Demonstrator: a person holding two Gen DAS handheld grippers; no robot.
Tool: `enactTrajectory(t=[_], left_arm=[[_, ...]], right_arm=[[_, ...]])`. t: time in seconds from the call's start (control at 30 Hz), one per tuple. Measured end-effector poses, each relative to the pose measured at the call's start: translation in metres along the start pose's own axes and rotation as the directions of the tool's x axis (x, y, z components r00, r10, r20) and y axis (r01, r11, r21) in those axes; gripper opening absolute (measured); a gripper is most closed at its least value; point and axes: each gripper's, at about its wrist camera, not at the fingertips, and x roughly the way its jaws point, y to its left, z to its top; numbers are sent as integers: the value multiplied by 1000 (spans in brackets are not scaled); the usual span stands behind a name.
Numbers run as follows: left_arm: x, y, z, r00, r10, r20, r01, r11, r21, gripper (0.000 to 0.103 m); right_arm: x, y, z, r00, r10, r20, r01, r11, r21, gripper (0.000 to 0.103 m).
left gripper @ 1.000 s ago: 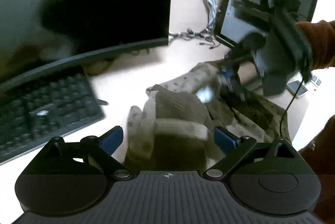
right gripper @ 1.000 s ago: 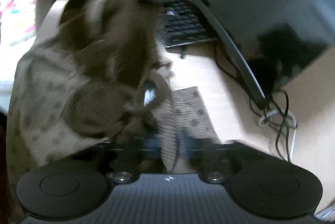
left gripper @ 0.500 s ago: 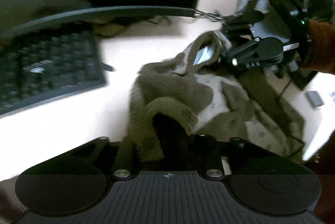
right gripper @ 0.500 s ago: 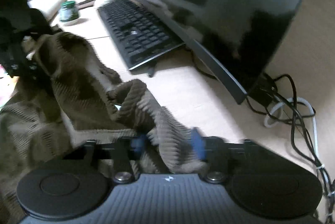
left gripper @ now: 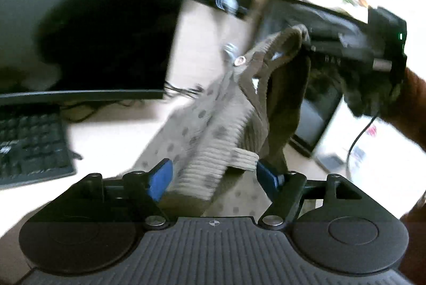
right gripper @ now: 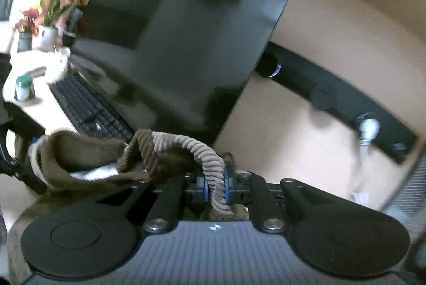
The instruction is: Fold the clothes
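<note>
A brown knit sweater (left gripper: 213, 130) with grey dots and a ribbed hem hangs in the air over the desk. In the right wrist view my right gripper (right gripper: 214, 185) is shut on its ribbed edge (right gripper: 210, 165). In the left wrist view that gripper (left gripper: 346, 50) holds the sweater's top up at the upper right. My left gripper (left gripper: 213, 177) is open. The ribbed hem (left gripper: 202, 173) lies between its blue pads (left gripper: 159, 178), which stand apart from it.
A large dark monitor (right gripper: 186, 45) and a black keyboard (right gripper: 87, 109) stand on the beige desk (left gripper: 114, 125). A second screen (left gripper: 314, 104) is at the right. Flower vases (right gripper: 48, 26) and a green-lidded jar (right gripper: 24, 88) are far left. Cables (left gripper: 186, 89) lie behind the monitor.
My right gripper has lifted the sweater off the desk. My left gripper, shut on the cloth half a second ago, has opened. Both views have swung upward.
</note>
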Motion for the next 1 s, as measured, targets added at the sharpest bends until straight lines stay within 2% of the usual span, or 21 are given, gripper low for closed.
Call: enactTrajectory(t=[0.1,0.17,0.3,0.37,0.4,0.47,0.5,0.53,0.57,0.7,0.77,0.87,0.93,1.0], left_arm=[[14,-3,-6,997,-19,-73,27,994,104,72],[23,-7,-11,993,19,-112,2,982,189,71],[37,-24,-15,988,131,-80,-97,935,341,72],[38,-23,-6,982,182,-50,-155,928,338,74],[39,-23,-1,978,208,-35,-184,924,336,71],[40,-23,8,966,258,-5,-242,912,330,41],[40,-23,13,959,283,10,-270,906,327,12],[41,-23,17,951,307,25,-298,898,323,9],[42,-23,22,943,332,39,-326,890,318,9],[40,-23,44,901,422,100,-431,851,298,8],[11,-33,82,891,423,166,-454,838,302,8],[-43,-70,127,856,407,320,-508,778,369,8],[-72,-94,139,819,402,410,-558,724,405,8],[-90,-112,142,800,402,445,-586,683,436,8]], right_arm=[[-19,9,-13,997,-63,-49,64,998,18,10],[-28,12,-22,993,-89,-76,93,995,43,10],[-39,12,-39,986,-120,-115,129,989,68,10],[-38,9,-42,984,-128,-127,139,987,80,10],[-38,7,-44,983,-129,-130,141,986,84,10],[-35,5,-48,982,-127,-136,141,986,92,10],[-32,5,-50,983,-123,-139,136,986,96,10],[-28,2,-53,982,-116,-148,131,986,101,10],[-25,0,-55,982,-107,-158,125,986,113,10],[-53,-10,-31,990,-129,-56,135,984,119,10],[-68,-15,-19,990,-142,0,140,983,121,9],[-91,-23,1,984,-160,84,149,981,124,9],[-106,-28,14,975,-171,140,154,980,127,9],[-115,-27,20,971,-193,143,179,978,107,9]])
